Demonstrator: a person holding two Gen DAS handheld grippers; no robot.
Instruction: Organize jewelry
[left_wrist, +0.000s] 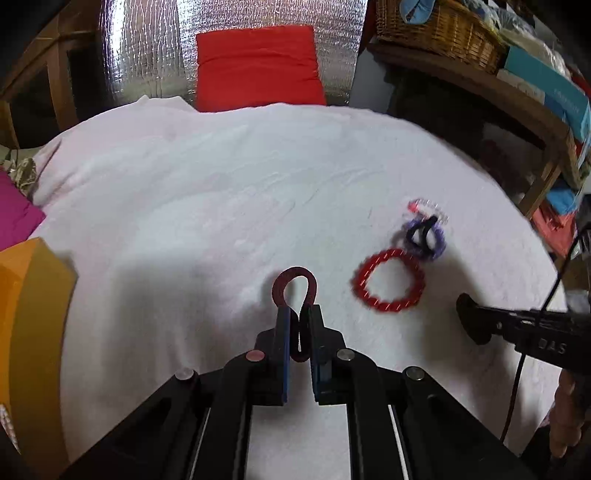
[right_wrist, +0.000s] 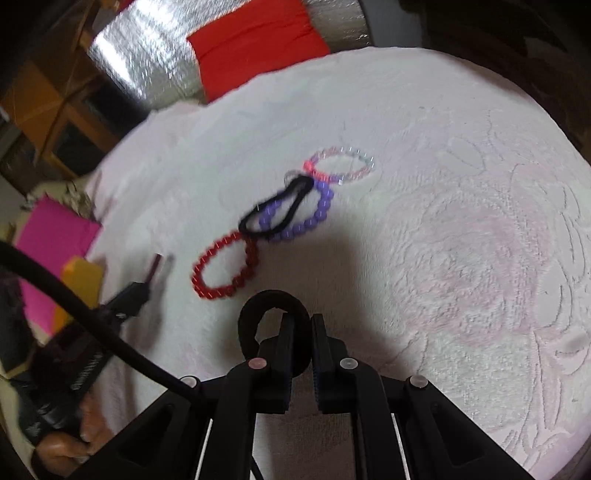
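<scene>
My left gripper (left_wrist: 298, 314) is shut on a dark red hair band (left_wrist: 293, 284), held above the white towel (left_wrist: 184, 203). My right gripper (right_wrist: 303, 321) is shut on a thick black hair band (right_wrist: 255, 314). On the towel lie a red bead bracelet (left_wrist: 386, 281) (right_wrist: 225, 267), a purple bead bracelet (left_wrist: 436, 238) (right_wrist: 310, 218), a thin black hair band (left_wrist: 421, 232) (right_wrist: 277, 210) lying over the purple one, and a clear pink bead bracelet (left_wrist: 428, 206) (right_wrist: 343, 164). The right gripper shows at the right edge of the left wrist view (left_wrist: 476, 321).
An orange box (left_wrist: 33, 332) (right_wrist: 79, 280) stands at the left, with a magenta box (left_wrist: 14, 214) (right_wrist: 51, 229) behind it. A red cushion (left_wrist: 256, 66) leans on a foil sheet (left_wrist: 140, 51) at the back. A wooden shelf with a wicker basket (left_wrist: 439, 29) stands right.
</scene>
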